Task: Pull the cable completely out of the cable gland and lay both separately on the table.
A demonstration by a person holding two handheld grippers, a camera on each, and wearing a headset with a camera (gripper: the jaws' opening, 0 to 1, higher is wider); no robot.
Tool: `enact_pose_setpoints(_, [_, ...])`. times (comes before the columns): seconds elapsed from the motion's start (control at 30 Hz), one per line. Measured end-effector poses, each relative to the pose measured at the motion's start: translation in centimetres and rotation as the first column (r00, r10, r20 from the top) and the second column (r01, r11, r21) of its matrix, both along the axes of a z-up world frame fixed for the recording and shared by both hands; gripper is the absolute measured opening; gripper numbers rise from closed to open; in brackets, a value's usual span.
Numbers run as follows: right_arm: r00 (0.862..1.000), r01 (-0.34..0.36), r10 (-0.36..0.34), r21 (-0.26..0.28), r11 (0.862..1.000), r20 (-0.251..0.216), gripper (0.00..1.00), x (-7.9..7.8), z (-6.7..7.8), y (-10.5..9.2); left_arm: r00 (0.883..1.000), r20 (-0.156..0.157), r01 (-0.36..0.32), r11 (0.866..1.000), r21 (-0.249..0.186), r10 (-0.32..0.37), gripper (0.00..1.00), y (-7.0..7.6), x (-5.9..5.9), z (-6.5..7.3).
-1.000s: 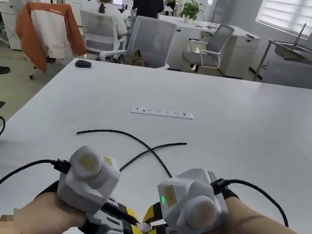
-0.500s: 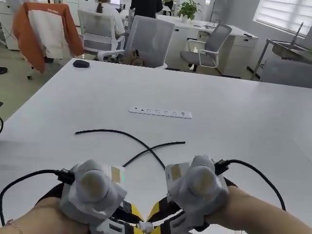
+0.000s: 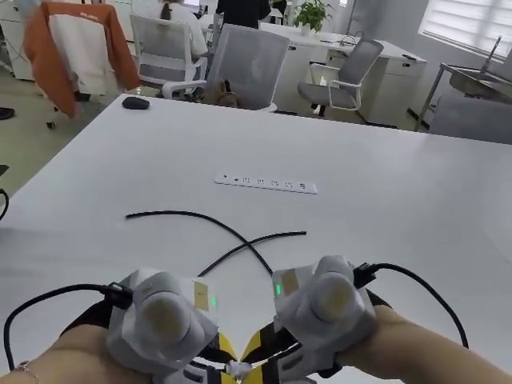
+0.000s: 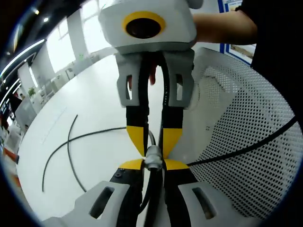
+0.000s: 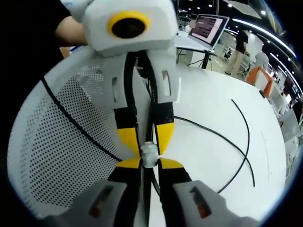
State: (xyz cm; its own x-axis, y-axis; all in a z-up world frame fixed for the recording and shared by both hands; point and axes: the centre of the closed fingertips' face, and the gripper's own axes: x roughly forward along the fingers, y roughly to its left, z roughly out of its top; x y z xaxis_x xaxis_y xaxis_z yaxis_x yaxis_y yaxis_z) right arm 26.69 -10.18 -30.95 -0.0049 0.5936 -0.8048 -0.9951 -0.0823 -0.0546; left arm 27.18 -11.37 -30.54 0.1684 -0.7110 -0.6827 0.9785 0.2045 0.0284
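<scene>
Cable gland (image 4: 152, 158) and cable (image 4: 147, 196) are not apart yet

A big white table (image 3: 384, 240) takes up most of the head view. On it lie 2 loose black cables (image 3: 192, 216) that cross each other. Past them is a white power strip (image 3: 266, 185). These are well away from the work.

Close to the person, the left gripper (image 4: 154, 165) and the right gripper (image 5: 149, 164) point at each other, tip to tip. Each one has its 2 yellow-tipped jaws squeezed almost shut. The 4 tips meet at one small spot. That spot is the cable gland, a little grey-white part held between them.

It looks as if both grippers pinch the gland, 1 from each side. The dark cable runs back from the gland between the left gripper's jaws. I cannot tell if those jaws also press on the cable.

I think the job is only at the start. The cable is in the gland, so the pull is not done. Here is what is left:
- Hold the gland firm.
- Grip the cable.
- Pull it all the way out.
- Put the 2 things down on the table, each in its own place.
</scene>
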Motion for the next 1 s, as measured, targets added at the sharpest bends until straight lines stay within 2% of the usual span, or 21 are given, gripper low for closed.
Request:
enact_pose_setpoints(0.07, [0.999,-0.032,0.032,-0.018,0.999,0.029,0.11,-0.2,0.0,0.0,0.998,-0.066,-0.026,0.999,-0.035,0.024,0.16,0.0,-0.2,0.2])
enact_pose_setpoints(0.13, [0.997,-0.039,0.04,-0.019,0.999,0.062,0.11,0.0,0.1,0.0,0.996,-0.08,-0.044,0.998,-0.046,0.04,0.16,0.1,0.2,0.3])
enact_pose_setpoints(0.17, [0.997,-0.041,0.042,-0.018,0.999,0.069,0.1,0.0,0.2,-0.1,0.994,-0.1,-0.057,0.996,-0.061,0.051,0.16,0.2,0.2,0.4])
enact_pose_setpoints(0.2, [0.992,-0.06,0.062,-0.016,0.998,0.11,0.1,0.3,0.4,0.0,0.987,-0.14,-0.096,0.992,-0.082,0.083,0.16,0.2,0.3,0.5])
enact_pose_setpoints(0.3, [0.985,-0.064,0.066,-0.014,0.998,0.161,0.1,0.5,0.8,0.2,0.963,-0.232,-0.173,0.976,-0.129,0.14,0.16,0.5,0.7,1.0])
enact_pose_setpoints(0.37, [0.986,-0.058,0.059,-0.014,0.998,0.159,0.11,0.6,0.9,0.2,0.959,-0.246,-0.179,0.974,-0.142,0.141,0.16,0.6,0.9,1.1])
enact_pose_setpoints(0.4, [0.987,-0.052,0.054,-0.014,0.999,0.154,0.11,0.7,0.9,0.2,0.961,-0.24,-0.175,0.974,-0.14,0.138,0.16,0.5,0.8,1.0])
enact_pose_setpoints(0.43, [0.99,-0.017,0.019,-0.012,1.0,0.14,0.12,1.0,0.8,0.1,0.964,-0.227,-0.171,0.975,-0.14,0.137,0.16,0.5,0.8,1.0])
enact_pose_setpoints(0.47, [0.992,0.029,-0.029,0.001,1.0,0.123,0.12,1.3,0.7,0.1,0.971,-0.193,-0.164,0.978,-0.129,0.138,0.17,0.5,1.1,1.0])
enact_pose_setpoints(0.5, [0.989,0.082,-0.083,0.009,0.997,0.122,0.16,1.9,0.6,0.0,0.974,-0.18,-0.161,0.978,-0.129,0.137,0.17,0.5,1.2,1.0])
enact_pose_setpoints(0.53, [0.985,0.114,-0.115,0.013,0.993,0.13,0.25,2.3,0.4,-0.2,0.976,-0.173,-0.158,0.979,-0.131,0.134,0.17,0.4,1.3,1.0])
enact_pose_setpoints(0.57, [0.981,0.14,-0.141,0.016,0.99,0.131,0.34,2.7,0.1,-0.5,0.982,-0.135,-0.148,0.981,-0.122,0.132,0.17,0.5,1.6,1.0])
enact_pose_setpoints(0.6, [0.979,0.15,-0.15,0.006,0.989,0.138,0.33,2.9,-0.1,-0.8,0.987,-0.098,-0.134,0.985,-0.106,0.124,0.17,0.6,1.8,0.9])
enact_pose_setpoints(0.63, [0.979,0.153,-0.152,-0.001,0.988,0.134,0.26,2.8,-0.4,-1.0,0.992,-0.057,-0.117,0.99,-0.072,0.113,0.17,0.9,2.0,0.5])
enact_pose_setpoints(0.67, [0.979,0.155,-0.155,0.007,0.988,0.13,0.18,2.7,-0.6,-1.1,0.994,-0.03,-0.104,0.994,-0.038,0.103,0.17,1.2,2.1,0.2])
enact_pose_setpoints(0.73, [0.976,0.175,-0.176,0.02,0.984,0.129,0.17,2.7,-1.0,-1.0,0.997,-0.005,-0.081,0.997,-0.002,0.081,0.17,1.4,2.0,-0.4])
enact_pose_setpoints(0.83, [0.976,0.169,-0.169,0.013,0.986,0.139,0.17,2.7,-1.2,-1.0,0.998,0.013,-0.066,0.998,-0.007,0.066,0.17,1.0,1.9,-0.3])
enact_pose_setpoints(0.93, [0.979,0.163,-0.168,0.055,0.985,0.117,0.11,2.4,-1.1,-0.3,0.997,0.036,-0.061,0.998,-0.008,0.061,0.17,1.0,2.1,-0.2])
enact_pose_setpoints(1.0, [0.977,0.153,-0.158,0.047,0.987,0.141,0.07,2.5,-1.0,-0.2,0.998,0.035,-0.045,0.999,-0.014,0.046,0.17,0.8,1.9,-0.1])
